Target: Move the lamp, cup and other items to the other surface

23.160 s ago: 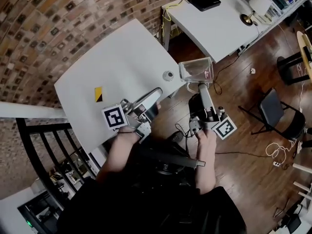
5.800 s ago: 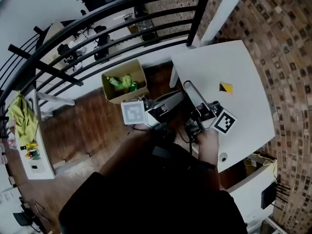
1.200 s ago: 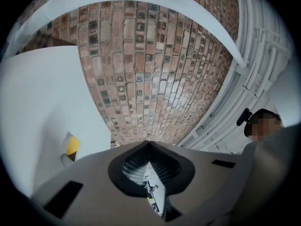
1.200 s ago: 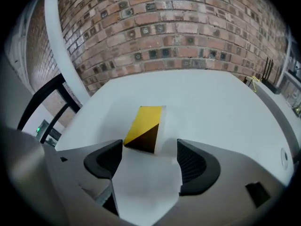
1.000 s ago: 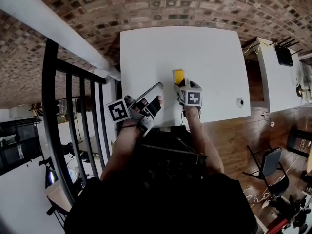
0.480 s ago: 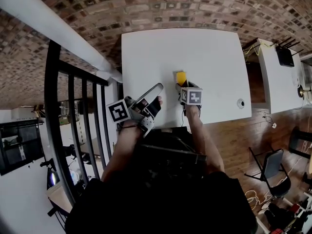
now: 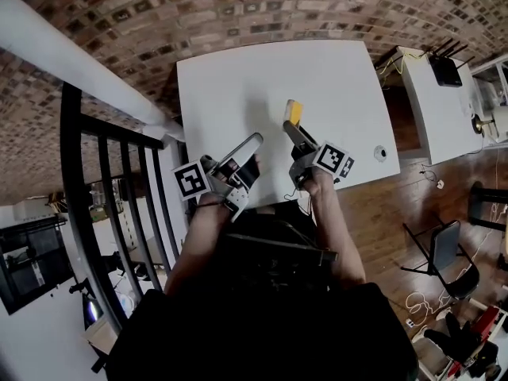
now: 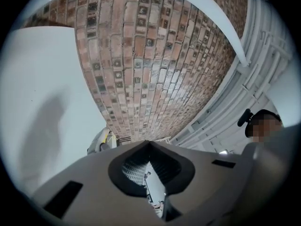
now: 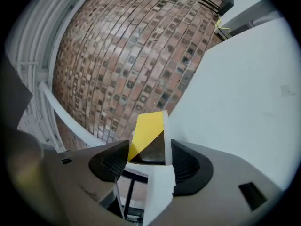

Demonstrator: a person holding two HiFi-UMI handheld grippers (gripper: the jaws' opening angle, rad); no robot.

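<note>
Our right gripper (image 9: pixel 148 160) has just closed its jaws on the yellow and black card (image 9: pixel 149 130). It pinches the card from both sides, up over the white table (image 7: pixel 238 78) (the yellow part points away from us). Our left gripper (image 8: pixel 149 147) has its jaws pressed together, holding nothing.

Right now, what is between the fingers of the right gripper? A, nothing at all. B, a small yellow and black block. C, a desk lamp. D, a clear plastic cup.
B: the right gripper view shows the small yellow and black block pinched between the right gripper's fingers, which have just been closing on it, above the white table.
</note>
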